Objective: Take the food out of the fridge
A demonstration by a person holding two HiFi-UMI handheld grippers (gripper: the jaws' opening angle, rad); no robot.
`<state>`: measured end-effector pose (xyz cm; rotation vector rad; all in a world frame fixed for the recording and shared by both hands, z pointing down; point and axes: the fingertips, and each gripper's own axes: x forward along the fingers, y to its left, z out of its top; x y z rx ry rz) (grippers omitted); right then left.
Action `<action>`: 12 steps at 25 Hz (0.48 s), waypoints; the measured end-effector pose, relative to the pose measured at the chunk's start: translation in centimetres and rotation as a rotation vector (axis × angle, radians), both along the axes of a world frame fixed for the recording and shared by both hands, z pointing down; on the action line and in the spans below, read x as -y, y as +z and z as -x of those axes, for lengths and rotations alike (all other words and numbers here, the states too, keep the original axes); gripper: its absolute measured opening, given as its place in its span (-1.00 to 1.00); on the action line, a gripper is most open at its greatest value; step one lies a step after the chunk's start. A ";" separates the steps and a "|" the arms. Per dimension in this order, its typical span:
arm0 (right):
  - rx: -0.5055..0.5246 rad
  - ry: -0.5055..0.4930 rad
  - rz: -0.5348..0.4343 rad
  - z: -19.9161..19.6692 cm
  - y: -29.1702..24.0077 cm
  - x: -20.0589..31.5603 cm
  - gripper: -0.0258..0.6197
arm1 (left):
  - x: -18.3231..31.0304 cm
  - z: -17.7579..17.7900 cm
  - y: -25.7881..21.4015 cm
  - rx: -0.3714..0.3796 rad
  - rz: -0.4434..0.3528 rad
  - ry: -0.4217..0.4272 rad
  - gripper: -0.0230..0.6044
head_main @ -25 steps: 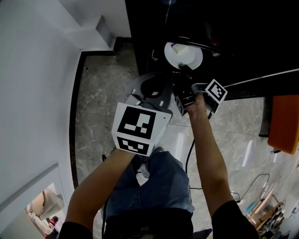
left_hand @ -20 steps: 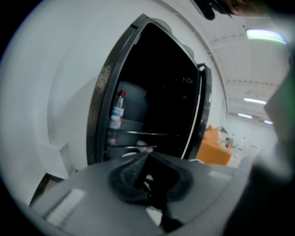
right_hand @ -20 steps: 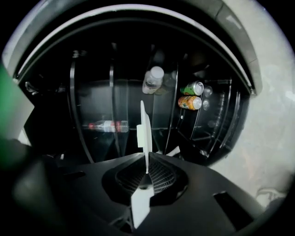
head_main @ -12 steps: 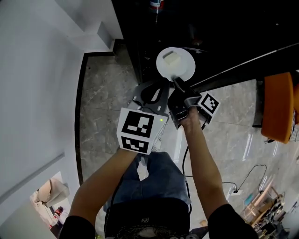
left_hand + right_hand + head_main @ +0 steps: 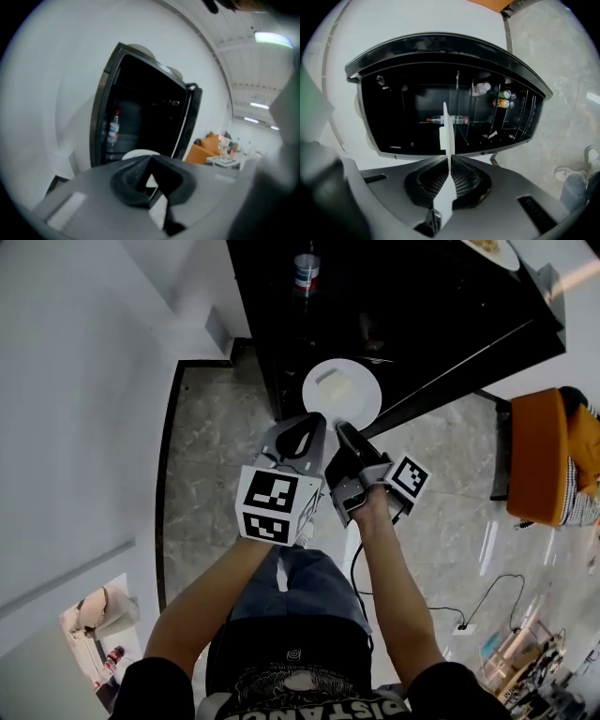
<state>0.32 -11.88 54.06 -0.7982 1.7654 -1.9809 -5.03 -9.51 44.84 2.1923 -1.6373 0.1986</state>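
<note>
The right gripper [image 5: 343, 430] is shut tight on the rim of a white plate [image 5: 358, 401]. In the right gripper view the plate [image 5: 449, 140] shows as a thin white line pinched between the two black pads. A pale bit of food [image 5: 336, 385] lies on the plate.

In the head view the plate is in the upper middle of the frame. It is held up in the air in front of the open black fridge [image 5: 422, 306], outside it.

The left gripper [image 5: 312, 423] is just to the left of the right one, and its tip is near the plate's edge. In the left gripper view its jaws look closed, with the tips meeting. The plate [image 5: 137, 153] peeks out just past them, and I cannot tell if they touch it.

A bottle [image 5: 305, 270] stands inside the fridge near the top of the frame. An orange chair [image 5: 539, 456] is at the right edge. The floor [image 5: 211, 456] below is grey stone.
</note>
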 end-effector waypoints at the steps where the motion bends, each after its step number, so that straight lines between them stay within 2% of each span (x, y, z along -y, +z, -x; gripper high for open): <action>1: -0.001 -0.001 -0.003 -0.2 -1.1 -0.5 -0.88 | -0.4 0.0 -0.6 0.003 0.002 -0.003 -0.92; 12: 0.006 0.003 -0.058 -1.4 -11.9 -5.5 -0.88 | -4.8 -0.6 -7.9 0.014 -0.058 -0.048 -0.92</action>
